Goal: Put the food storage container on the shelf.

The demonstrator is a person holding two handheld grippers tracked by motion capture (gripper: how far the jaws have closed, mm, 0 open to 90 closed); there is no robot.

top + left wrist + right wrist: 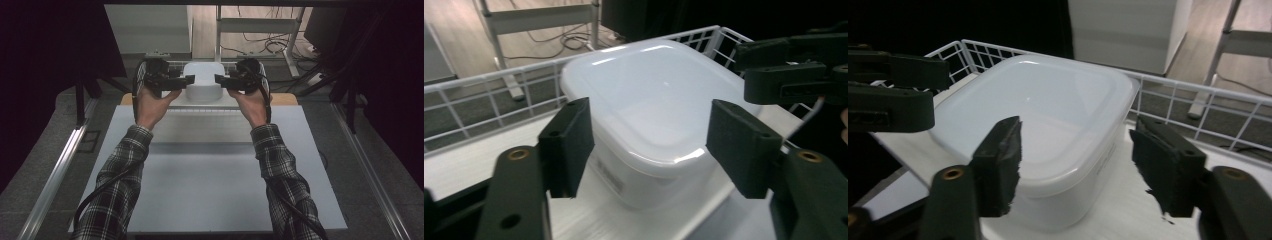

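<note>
Both tools — left tool (192, 80), right tool (217, 79) — gape, gripping nothing, flanking a glossy, rounded-square, seemingly plastic tub (203, 80).

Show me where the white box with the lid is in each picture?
High view: the white box sits at top centre, between the left gripper and right gripper.
Left gripper view: centre, just past the open jaws.
Right gripper view: centre-left, just past the open jaws.
Shared landmark: the white wire rail behind the box.

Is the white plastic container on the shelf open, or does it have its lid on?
Lid on. The white container is covered by a smooth lid whose rim overhangs its walls in both gripper views. Contents cannot be seen.
</note>
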